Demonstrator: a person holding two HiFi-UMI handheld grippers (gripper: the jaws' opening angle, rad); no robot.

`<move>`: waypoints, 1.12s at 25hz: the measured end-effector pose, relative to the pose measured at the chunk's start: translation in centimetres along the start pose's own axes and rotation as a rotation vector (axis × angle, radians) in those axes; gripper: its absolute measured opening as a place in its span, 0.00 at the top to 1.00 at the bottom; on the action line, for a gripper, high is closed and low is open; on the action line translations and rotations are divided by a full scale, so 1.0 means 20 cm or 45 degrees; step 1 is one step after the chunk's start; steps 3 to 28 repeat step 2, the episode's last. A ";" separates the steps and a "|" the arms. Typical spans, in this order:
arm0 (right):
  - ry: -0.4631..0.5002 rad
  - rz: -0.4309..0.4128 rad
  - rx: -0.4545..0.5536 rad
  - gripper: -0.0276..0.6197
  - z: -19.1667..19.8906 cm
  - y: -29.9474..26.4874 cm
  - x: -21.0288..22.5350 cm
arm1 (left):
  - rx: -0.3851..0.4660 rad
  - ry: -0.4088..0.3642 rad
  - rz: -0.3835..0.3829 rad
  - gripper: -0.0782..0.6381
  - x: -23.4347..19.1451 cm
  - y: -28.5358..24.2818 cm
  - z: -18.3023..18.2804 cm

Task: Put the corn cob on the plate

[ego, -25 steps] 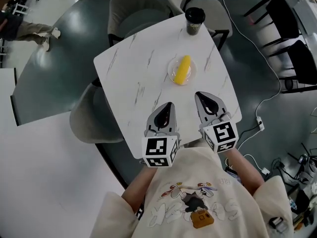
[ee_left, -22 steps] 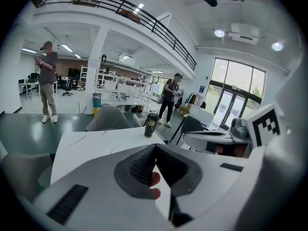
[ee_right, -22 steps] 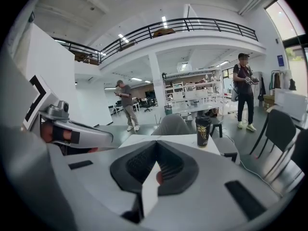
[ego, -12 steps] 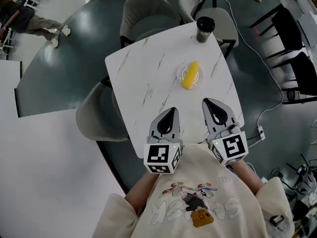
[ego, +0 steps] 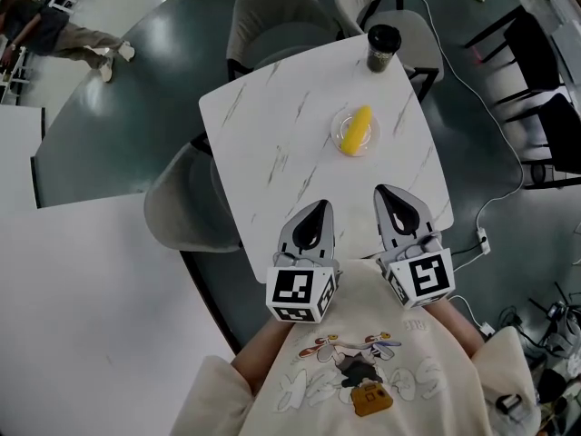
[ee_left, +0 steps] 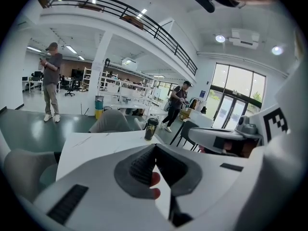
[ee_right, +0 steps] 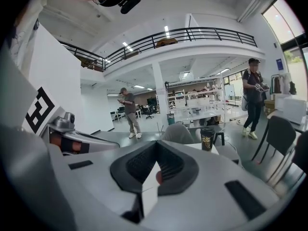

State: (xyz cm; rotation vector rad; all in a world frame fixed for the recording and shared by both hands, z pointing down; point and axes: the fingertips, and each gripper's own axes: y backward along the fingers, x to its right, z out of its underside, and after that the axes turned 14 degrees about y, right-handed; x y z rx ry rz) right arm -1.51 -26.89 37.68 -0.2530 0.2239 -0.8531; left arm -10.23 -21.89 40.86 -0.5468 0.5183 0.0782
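Diagonally, corn cob (ego: pixel 357 130) on plate (ego: pixel 337 134) — long axis toward cup (ego: pixel 382 48), hand-held grippers (ego: pixel 319 206) (ego: pixel 389 192) closed.

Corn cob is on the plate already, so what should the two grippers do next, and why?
Probably lower both grippers to rest by the table. The corn cob already lies on the plate, and the left gripper and right gripper are shut, empty and apart from it, so nothing seems left to move.
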 end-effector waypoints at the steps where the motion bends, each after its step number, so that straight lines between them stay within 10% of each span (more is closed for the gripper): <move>1: -0.001 0.000 0.004 0.95 -0.01 0.00 0.00 | -0.001 0.001 0.000 0.88 0.00 0.01 0.00; 28: -0.003 -0.001 0.008 0.95 -0.01 0.00 -0.01 | -0.003 0.002 0.000 0.88 0.01 0.01 0.01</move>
